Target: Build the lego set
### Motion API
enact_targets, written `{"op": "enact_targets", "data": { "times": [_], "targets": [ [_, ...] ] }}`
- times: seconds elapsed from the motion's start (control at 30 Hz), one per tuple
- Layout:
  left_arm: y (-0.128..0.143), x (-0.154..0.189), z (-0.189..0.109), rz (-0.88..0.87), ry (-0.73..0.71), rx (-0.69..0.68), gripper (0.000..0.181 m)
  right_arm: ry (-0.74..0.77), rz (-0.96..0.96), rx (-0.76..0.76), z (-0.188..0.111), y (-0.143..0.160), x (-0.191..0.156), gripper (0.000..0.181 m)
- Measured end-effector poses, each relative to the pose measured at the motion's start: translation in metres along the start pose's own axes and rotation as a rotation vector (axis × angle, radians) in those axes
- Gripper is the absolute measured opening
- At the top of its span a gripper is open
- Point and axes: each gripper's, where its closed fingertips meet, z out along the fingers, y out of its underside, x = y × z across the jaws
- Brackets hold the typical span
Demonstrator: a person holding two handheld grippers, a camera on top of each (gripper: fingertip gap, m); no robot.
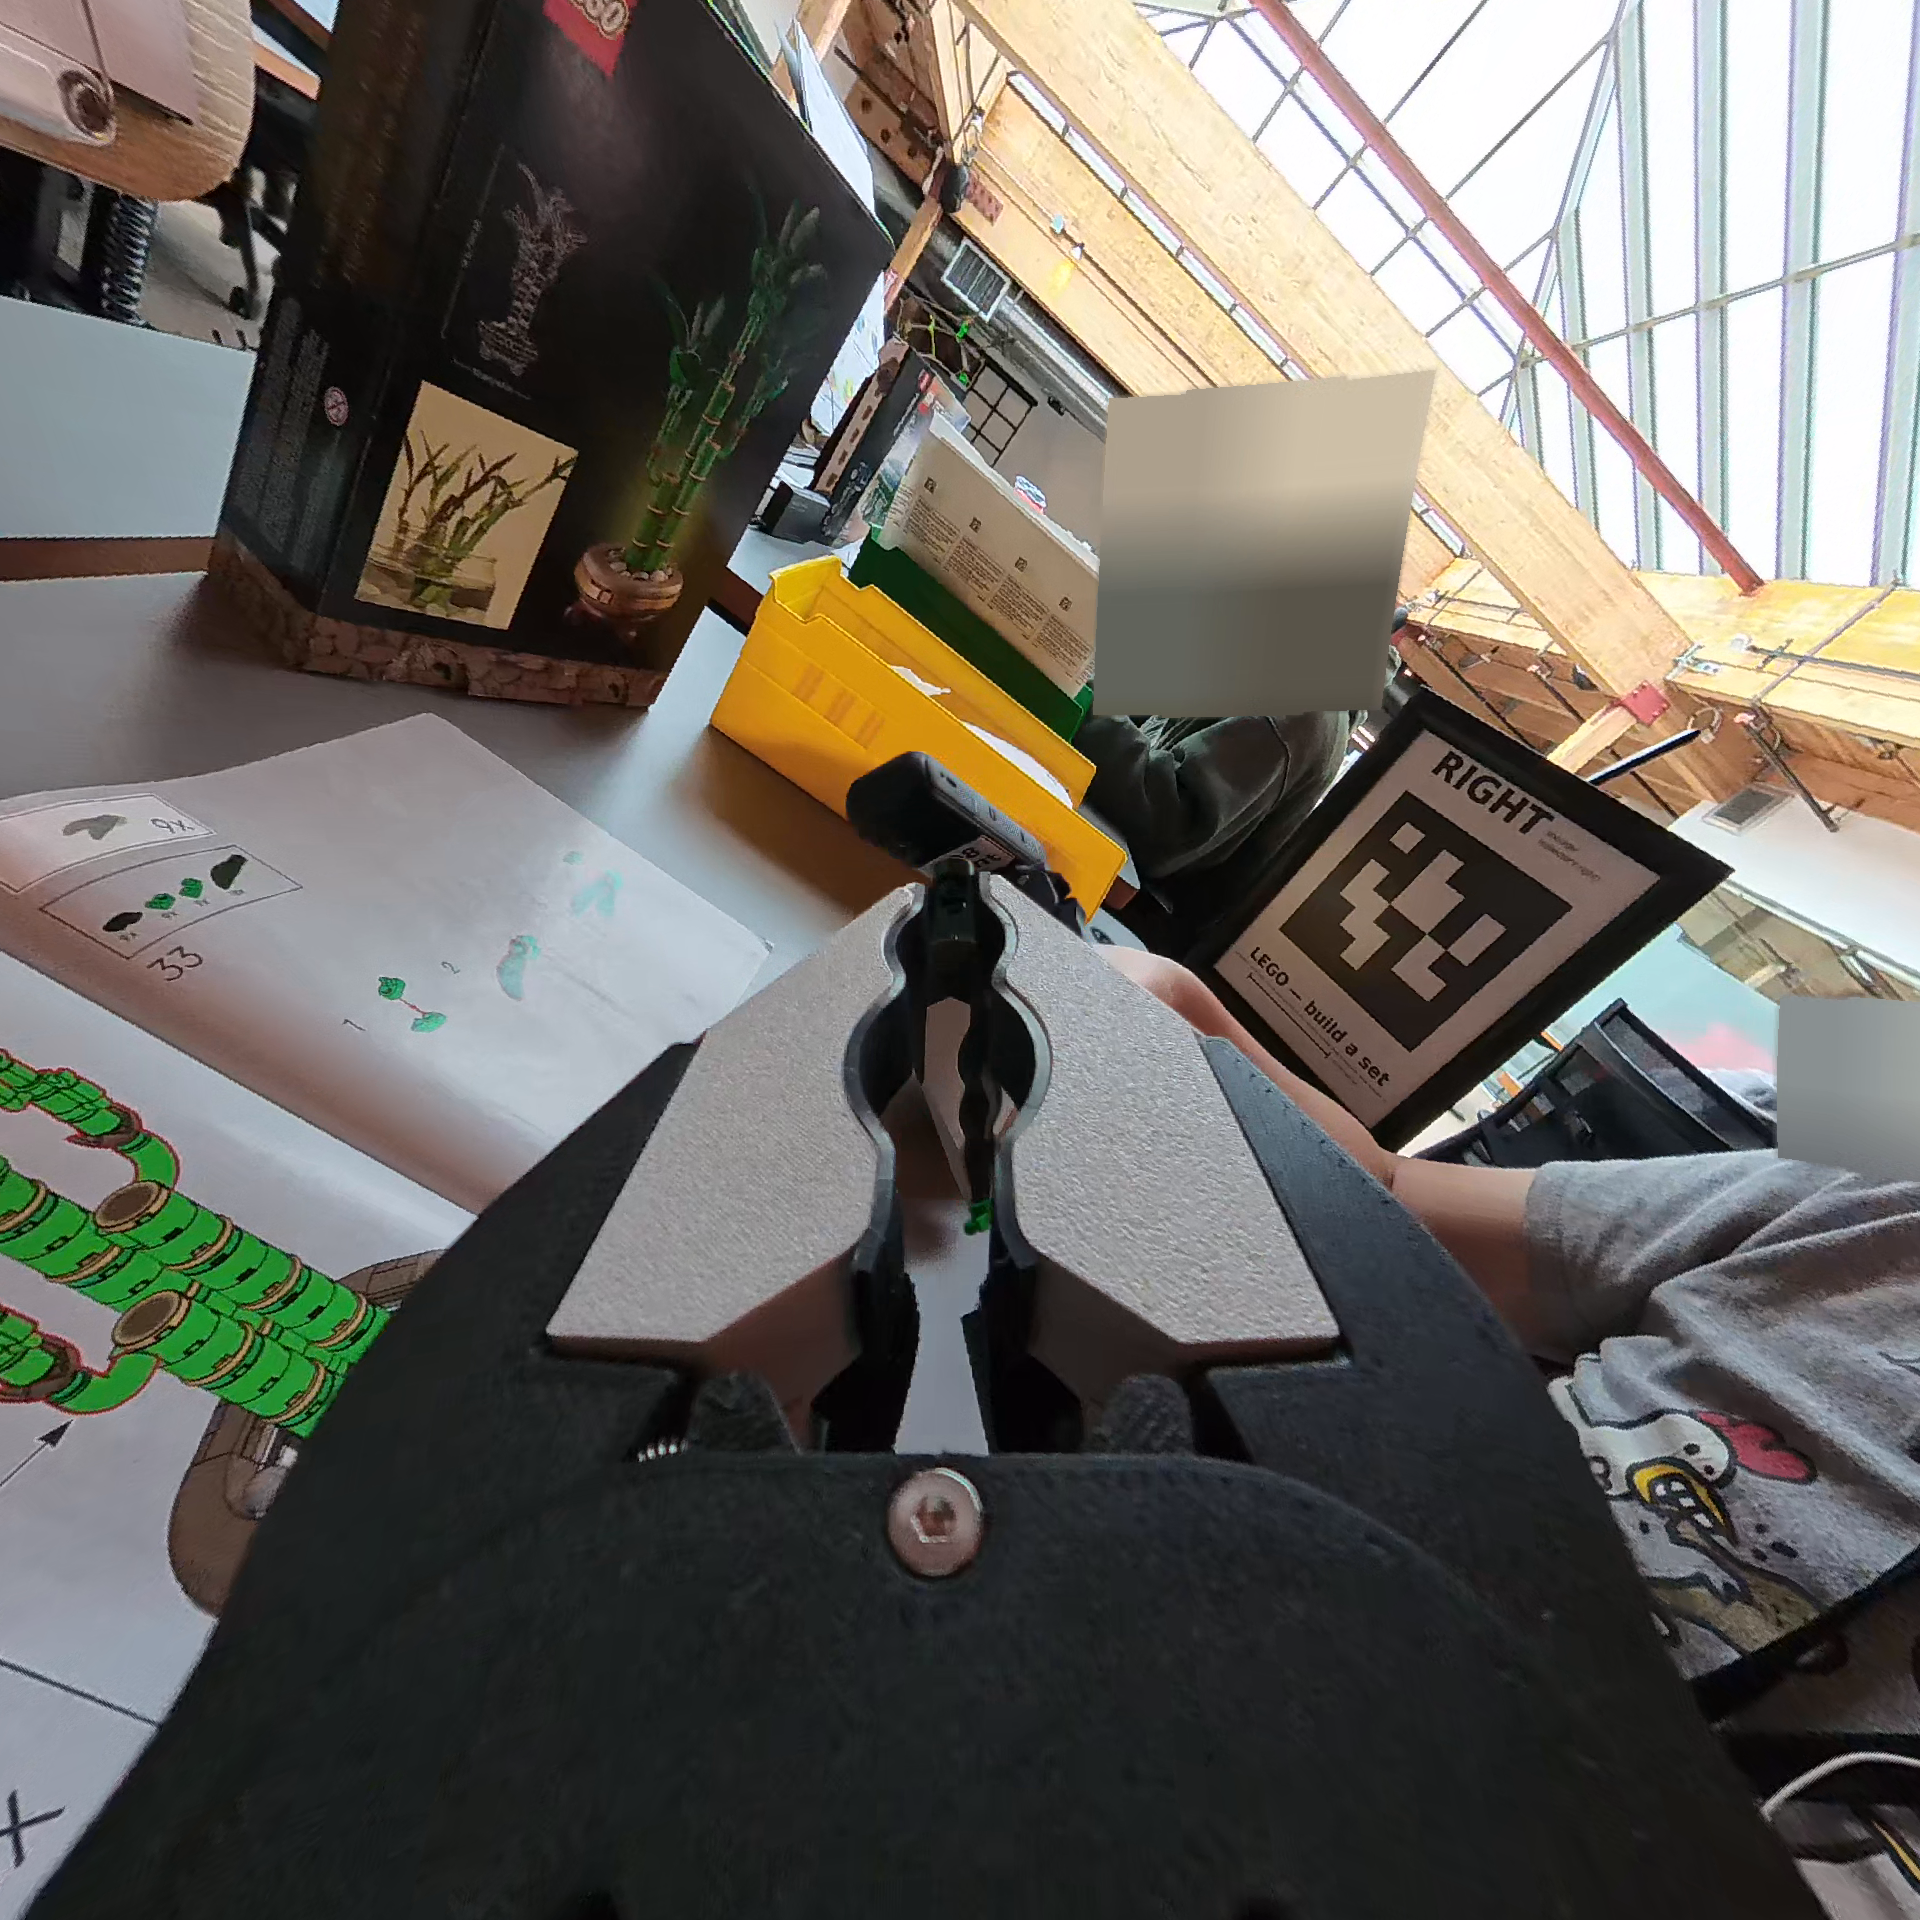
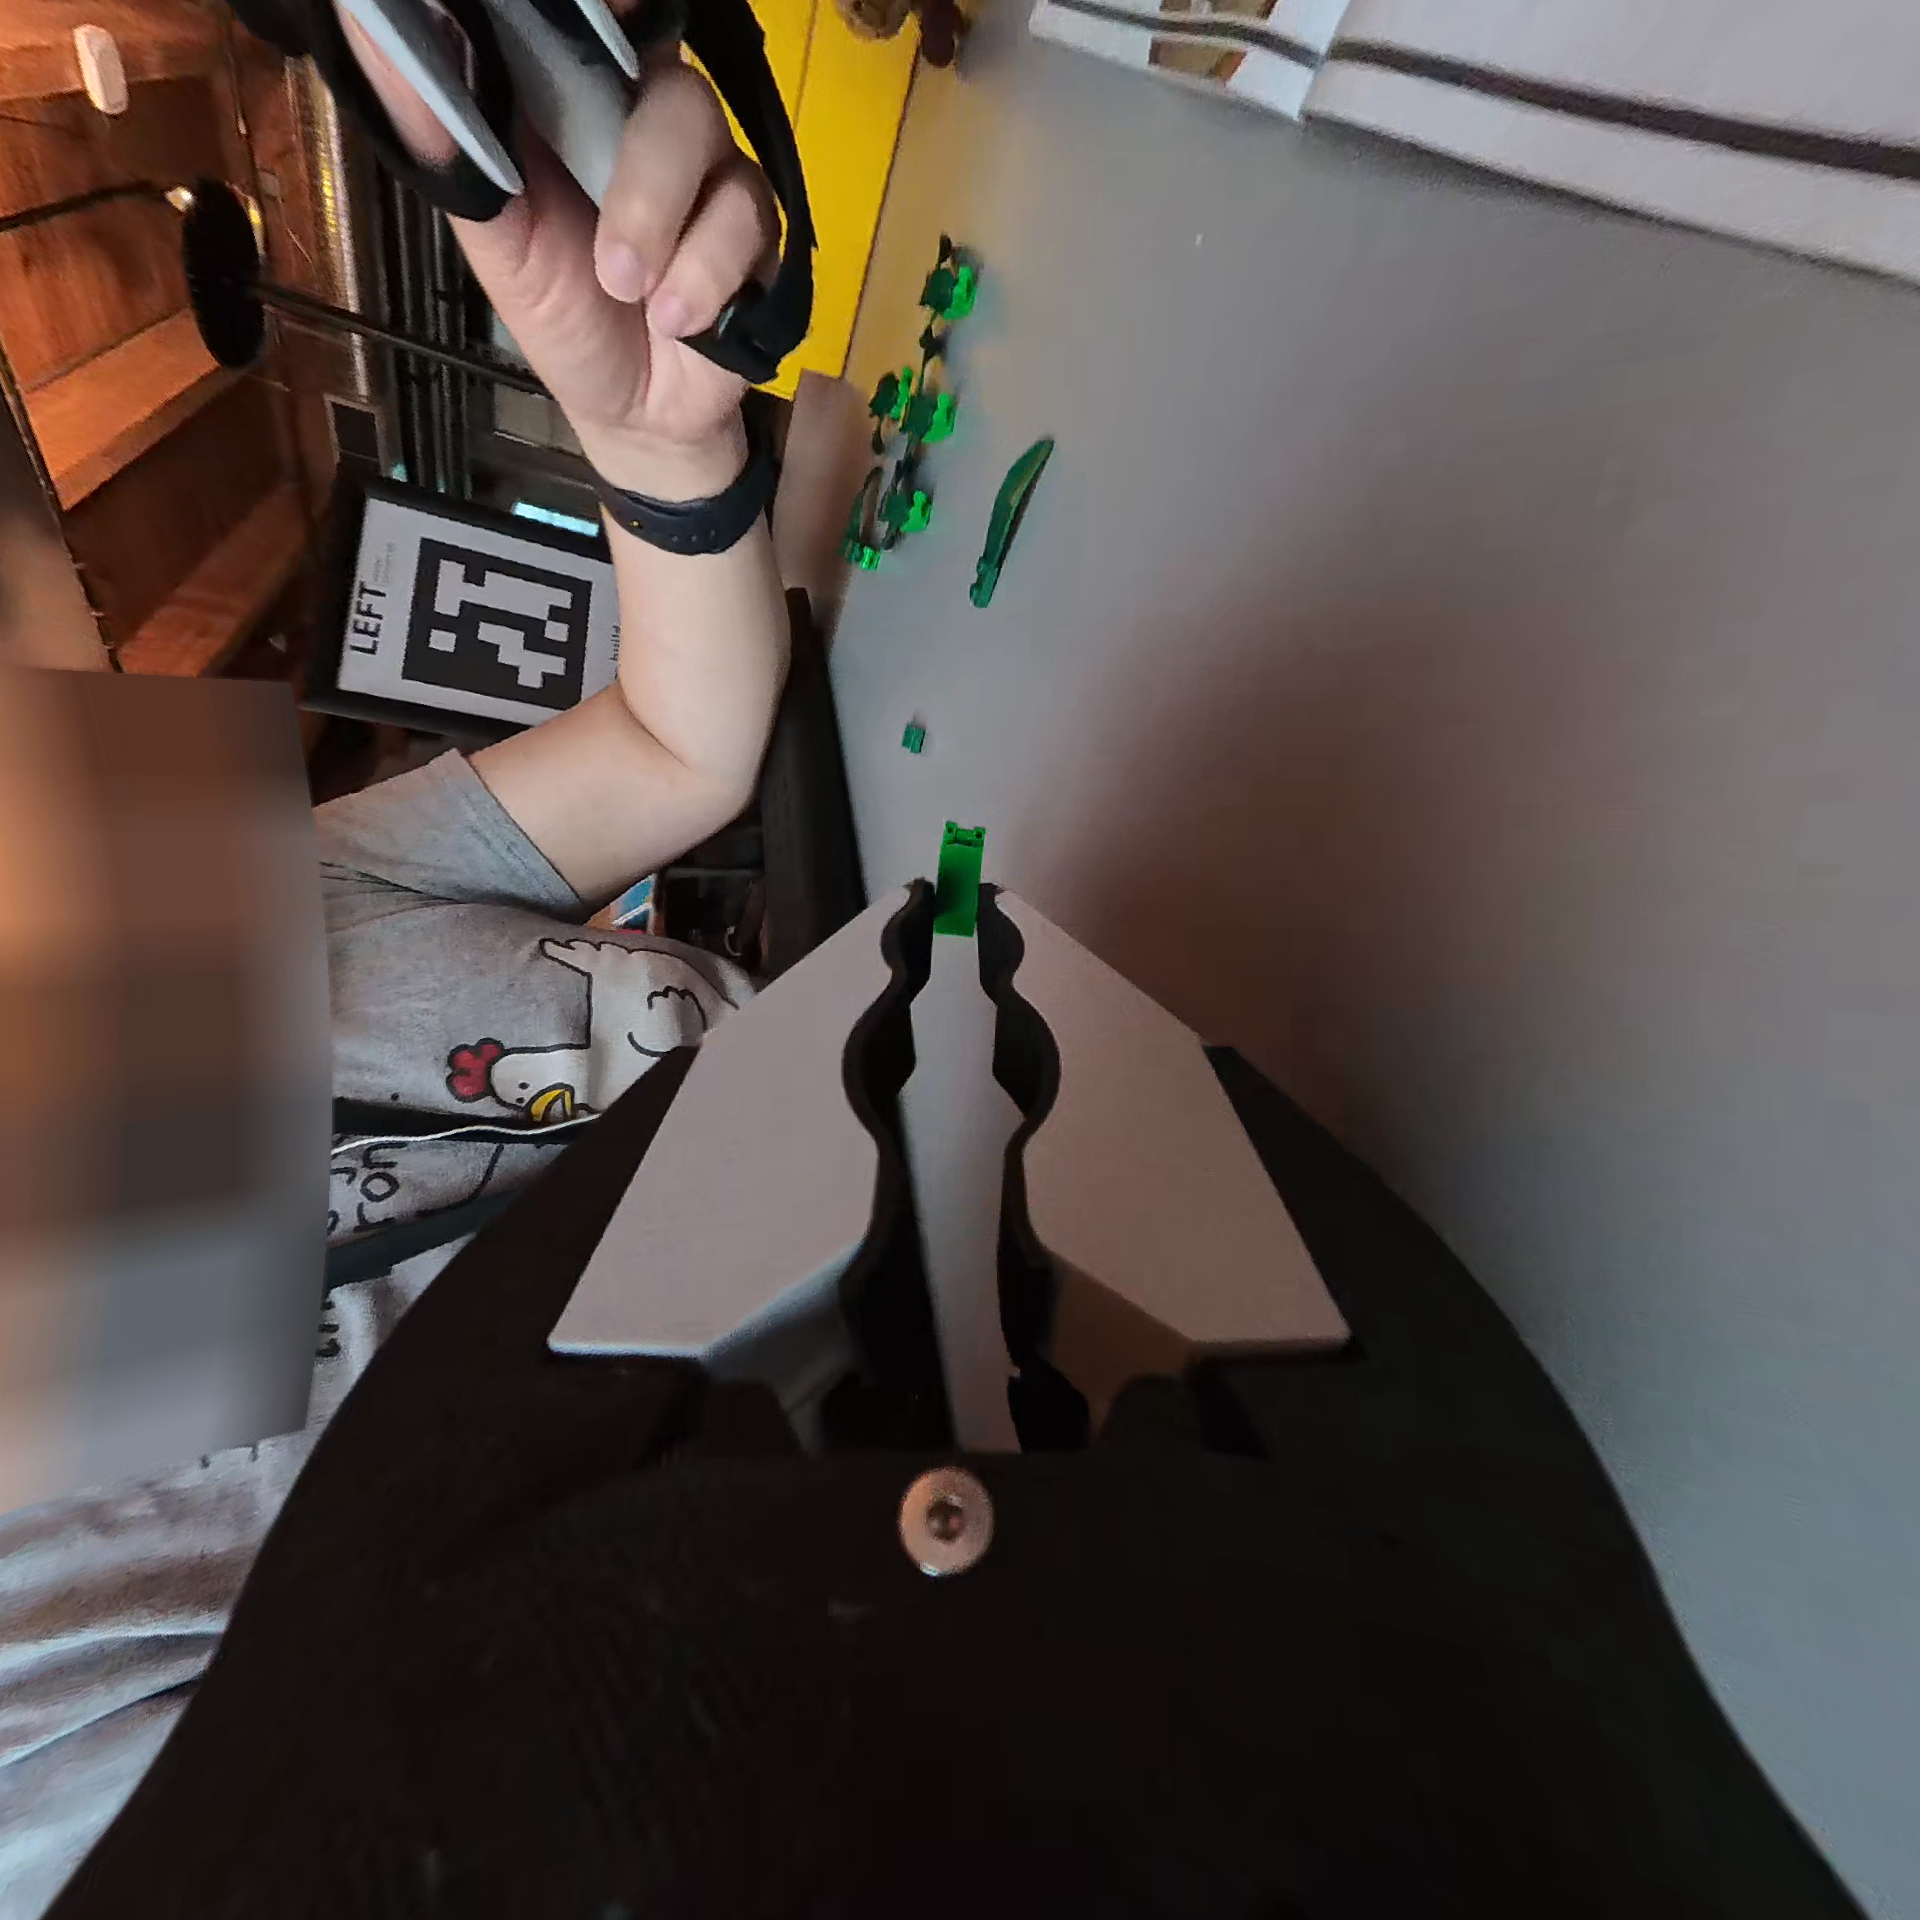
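Observation:
In the left wrist view my left gripper (image 1: 951,902) is shut on a thin dark stem piece (image 1: 952,940) that runs back between the fingers to a small green end (image 1: 975,1218). In the right wrist view my right gripper (image 2: 953,896) is shut on a small bright green brick (image 2: 958,873) that sticks out past the fingertips, close to the grey table (image 2: 1455,831). Loose green leaf pieces (image 2: 920,416), a long dark green leaf (image 2: 1013,514) and a tiny green stud (image 2: 913,737) lie on the table beyond it. The left gripper (image 2: 540,94) shows top left, held in a hand.
The open instruction booklet (image 1: 312,1039) lies left of my left gripper. The set's dark box (image 1: 540,343) stands behind it. A yellow bin (image 1: 862,696) sits beyond the fingertips, with a black device (image 1: 935,805) in front. A person's arm (image 2: 686,665) and a tag board (image 1: 1444,925) are nearby. Some 15 centimeters of space lies between my two pairs of fingers.

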Motion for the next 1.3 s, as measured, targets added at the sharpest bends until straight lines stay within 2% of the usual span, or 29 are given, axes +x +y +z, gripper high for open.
{"op": "enact_targets", "data": {
  "times": [0.17,0.23,0.37,0.5,0.67,0.73,0.8,0.9,0.97,1.07,1.13,1.2,1.3],
  "targets": [
    [0.012,0.004,0.009,0.009,0.020,-0.051,0.005,-0.199,0.129,0.044,0.001,-0.007,-0.021,0.006],
    [0.017,0.005,0.012,0.029,0.011,-0.081,0.005,-0.219,0.180,0.059,0.001,-0.009,-0.019,0.006],
    [0.023,0.008,0.016,0.038,0.016,-0.111,0.005,-0.049,0.227,0.024,0.008,-0.001,0.009,0.006],
    [0.026,0.009,0.018,0.032,0.026,-0.121,0.005,0.120,0.142,0.019,0.010,-0.001,0.022,0.009],
    [0.025,0.012,0.018,0.031,0.038,-0.122,0.005,0.288,-0.086,0.019,0.003,-0.011,0.027,0.017],
    [0.025,0.013,0.018,0.032,0.041,-0.122,0.005,0.345,-0.244,0.003,-0.001,-0.014,0.022,0.017],
    [0.024,0.013,0.017,0.033,0.041,-0.122,0.005,0.357,-0.536,-0.051,0.001,-0.009,0.003,0.018],
    [0.024,0.012,0.017,0.031,0.043,-0.118,0.005,0.551,-0.981,-0.112,0.005,-0.004,-0.005,0.015],
    [0.024,0.012,0.017,0.027,0.043,-0.118,0.005,0.661,-1.168,-0.150,0.010,-0.002,-0.006,0.012],
    [0.024,0.013,0.017,0.027,0.045,-0.120,0.005,0.802,-1.265,-0.260,0.014,0.001,0.008,0.012],
    [0.024,0.013,0.016,0.036,0.040,-0.124,0.005,0.858,-1.311,-0.278,0.013,-0.001,0.012,0.015],
    [0.025,0.012,0.016,0.045,0.034,-0.132,0.005,0.862,-1.317,-0.279,0.014,-0.001,0.014,0.016],
    [0.030,0.013,0.016,0.035,0.039,-0.171,0.005,0.856,-1.226,-0.304,0.013,0.000,0.027,0.014]
  ]
}}
